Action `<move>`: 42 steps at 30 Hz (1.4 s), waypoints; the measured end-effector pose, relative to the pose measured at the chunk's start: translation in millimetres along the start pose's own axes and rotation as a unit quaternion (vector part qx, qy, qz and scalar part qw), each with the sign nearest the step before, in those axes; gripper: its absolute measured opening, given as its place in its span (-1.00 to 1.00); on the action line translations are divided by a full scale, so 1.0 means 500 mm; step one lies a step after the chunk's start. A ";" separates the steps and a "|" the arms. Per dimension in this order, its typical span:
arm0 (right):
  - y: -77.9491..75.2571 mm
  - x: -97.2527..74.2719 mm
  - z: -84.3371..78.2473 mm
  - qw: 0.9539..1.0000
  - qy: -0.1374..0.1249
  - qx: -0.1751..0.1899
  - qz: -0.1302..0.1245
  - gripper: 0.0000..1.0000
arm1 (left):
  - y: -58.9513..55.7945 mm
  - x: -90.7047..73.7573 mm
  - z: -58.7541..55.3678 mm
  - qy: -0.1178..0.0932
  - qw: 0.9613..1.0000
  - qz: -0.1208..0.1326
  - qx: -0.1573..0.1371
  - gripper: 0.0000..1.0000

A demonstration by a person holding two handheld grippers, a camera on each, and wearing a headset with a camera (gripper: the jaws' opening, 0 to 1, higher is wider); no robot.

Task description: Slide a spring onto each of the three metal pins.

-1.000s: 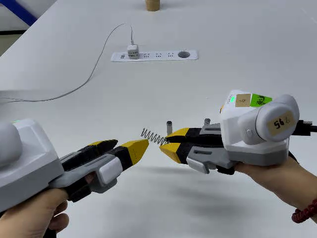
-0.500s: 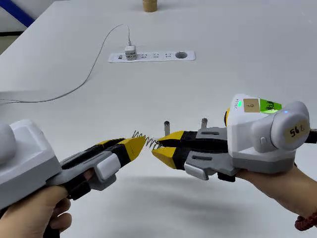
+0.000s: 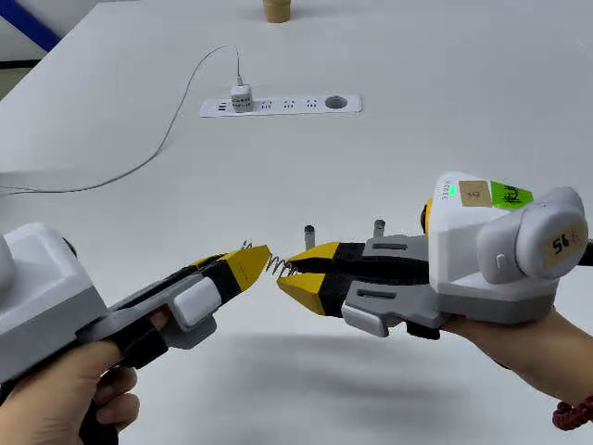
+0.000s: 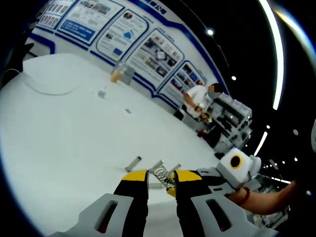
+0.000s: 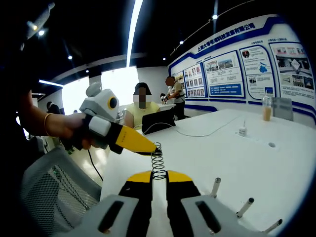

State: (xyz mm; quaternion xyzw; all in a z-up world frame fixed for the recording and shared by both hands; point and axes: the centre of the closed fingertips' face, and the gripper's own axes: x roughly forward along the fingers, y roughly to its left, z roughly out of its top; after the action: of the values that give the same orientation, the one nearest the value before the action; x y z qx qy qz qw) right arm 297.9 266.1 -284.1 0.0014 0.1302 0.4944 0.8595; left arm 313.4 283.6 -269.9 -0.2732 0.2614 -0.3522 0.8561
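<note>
Clearly, the right tool (image 5: 159, 177) is clenching on one end of the spring (image 5: 158, 163). Its yellow jaws are standing almost together, and the coil is rising straight out from between their tips. The left tool (image 4: 162, 175) is meeting the other end. Its jaws are standing on both sides of the coil with a little gap showing, so I cannot tell whether it is pinching the spring or only touching it. So the spring is hanging in the air between the two tools, above the counter (image 3: 417, 139) and near the pins (image 5: 245, 206), not yet on any of them.

The spring is looking short and thin, made of bare bright wire with open turns. I am judging it to be very light and soft. It will probably be bending or jumping away if the grip is too hard or off centre, and the smooth wire may be slipping on the jaws. The best hold, I think, is across the last turns at one end, leaving the other end free for a pin. The three pins are standing in a row, small and grey, all without springs.
</note>
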 end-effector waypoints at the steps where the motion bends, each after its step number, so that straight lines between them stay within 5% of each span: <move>1: 0.001 0.000 0.000 1.000 0.000 0.001 0.001 -0.78 | 0.000 0.000 0.001 -0.001 1.000 -0.001 -0.001 -0.60; 16: 0.005 -0.002 -0.011 1.000 0.018 -0.017 0.003 -0.78 | -0.006 0.002 0.004 -0.011 0.999 -0.013 -0.037 -0.78; 34: 0.005 -0.006 0.006 0.999 0.010 -0.039 -0.009 -0.76 | -0.022 0.001 0.016 -0.001 1.000 -0.011 0.015 -0.81; 42: -0.007 -0.009 0.001 0.998 0.019 -0.044 -0.027 -0.51 | -0.022 0.001 0.043 -0.010 0.996 0.009 0.087 -0.81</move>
State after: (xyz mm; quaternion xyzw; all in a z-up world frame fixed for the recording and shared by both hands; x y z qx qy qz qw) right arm 298.8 260.7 -282.9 -0.0490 0.1243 0.4761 0.8692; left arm 322.3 282.7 -247.6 -0.1987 0.2238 -0.3634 0.8823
